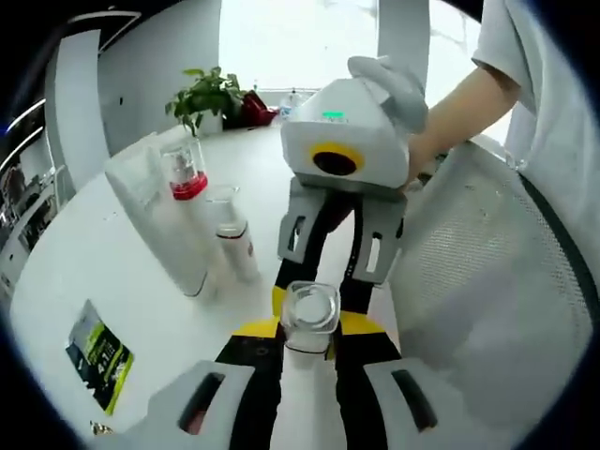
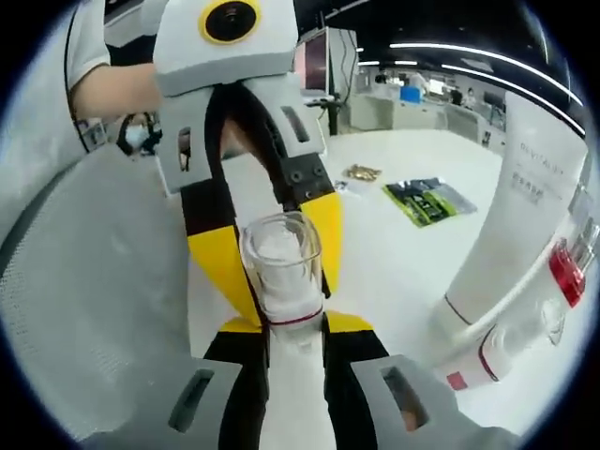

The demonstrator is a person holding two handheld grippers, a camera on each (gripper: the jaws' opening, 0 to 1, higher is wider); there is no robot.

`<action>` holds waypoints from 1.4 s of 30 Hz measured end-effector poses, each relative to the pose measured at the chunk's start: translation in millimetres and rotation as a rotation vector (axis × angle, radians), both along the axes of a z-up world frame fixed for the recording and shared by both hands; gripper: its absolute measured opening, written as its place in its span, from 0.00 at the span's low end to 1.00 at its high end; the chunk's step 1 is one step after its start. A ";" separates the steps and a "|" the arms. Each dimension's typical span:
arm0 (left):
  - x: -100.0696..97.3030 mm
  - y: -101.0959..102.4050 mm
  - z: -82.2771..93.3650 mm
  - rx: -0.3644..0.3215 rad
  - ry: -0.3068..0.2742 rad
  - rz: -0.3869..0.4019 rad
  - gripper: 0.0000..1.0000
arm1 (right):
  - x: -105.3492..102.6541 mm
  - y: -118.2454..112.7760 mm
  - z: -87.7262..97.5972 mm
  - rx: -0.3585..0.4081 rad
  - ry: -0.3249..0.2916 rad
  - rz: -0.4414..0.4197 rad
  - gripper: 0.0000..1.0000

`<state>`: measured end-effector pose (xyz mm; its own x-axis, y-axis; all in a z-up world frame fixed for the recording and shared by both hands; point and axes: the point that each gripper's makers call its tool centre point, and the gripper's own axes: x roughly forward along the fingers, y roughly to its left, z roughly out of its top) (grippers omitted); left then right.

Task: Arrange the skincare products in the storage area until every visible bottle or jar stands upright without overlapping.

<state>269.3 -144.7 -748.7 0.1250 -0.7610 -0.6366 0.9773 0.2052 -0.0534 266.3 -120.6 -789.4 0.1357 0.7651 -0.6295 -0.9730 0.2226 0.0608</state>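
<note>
Both grippers, left [image 1: 307, 352] and right [image 2: 295, 352], pinch one small clear glass bottle [image 2: 281, 267]; uneven pulling could tip it into the white tube [image 2: 511, 230].

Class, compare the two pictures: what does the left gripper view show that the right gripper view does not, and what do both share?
Left gripper view alone: a potted plant at the table's far edge and the person's gloved hand on the right hand-held gripper.

Right gripper view alone: office desks under ceiling lights.

Both: the small clear bottle between the two grippers' jaws, the white tube, the red-banded bottles, the green packet and the grey mesh basket.
</note>
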 end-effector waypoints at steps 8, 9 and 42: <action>-1.6 1.5 -2.6 0.020 -0.010 -0.008 0.24 | -4.1 -1.6 -9.0 -0.035 0.007 0.001 0.28; -1.4 2.0 -3.0 0.023 -0.011 -0.008 0.24 | -4.0 -1.9 -8.2 -0.035 0.007 -0.001 0.28; 25.4 -11.8 -17.4 0.048 -0.082 -0.014 0.19 | -5.5 -79.5 34.7 0.001 0.014 -0.352 0.48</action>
